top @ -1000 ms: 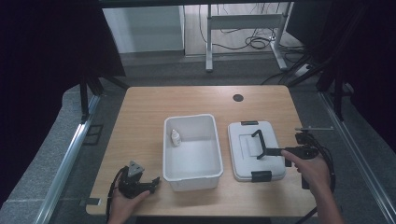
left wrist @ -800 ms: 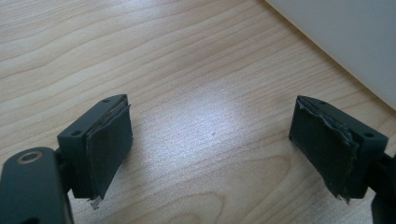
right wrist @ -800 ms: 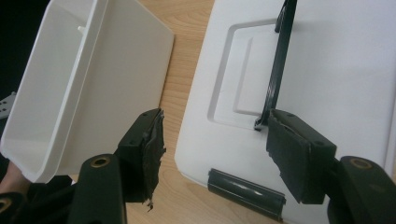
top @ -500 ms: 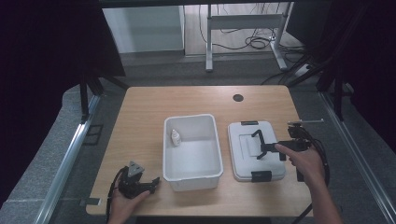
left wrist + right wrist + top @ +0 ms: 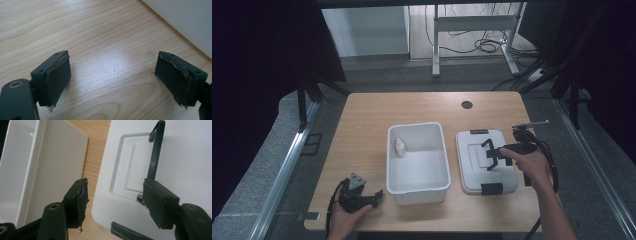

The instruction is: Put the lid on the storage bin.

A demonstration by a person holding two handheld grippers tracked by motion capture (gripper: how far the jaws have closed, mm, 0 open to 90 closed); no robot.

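Observation:
A white bin (image 5: 417,186) stands mid-table with a small white bottle (image 5: 400,146) inside at its left wall. To its right lies a white lid (image 5: 472,170) with black latches at both ends. My right gripper (image 5: 493,153) hovers open over the lid's middle. In the right gripper view (image 5: 117,202) the lid's black handle (image 5: 155,157) runs up from just beside the right pad (image 5: 160,202), and nothing is between the jaws. My left gripper (image 5: 376,194) rests open at the bin's front-left corner, over bare wood (image 5: 112,75).
The wooden table (image 5: 362,115) has a round cable hole (image 5: 467,105) at the back. The bin's wall (image 5: 185,20) lies close to the left gripper. A metal table frame and cables stand on the floor beyond.
My right gripper has moved a little left and away from the front edge, further over the lid. The left gripper has stayed in place.

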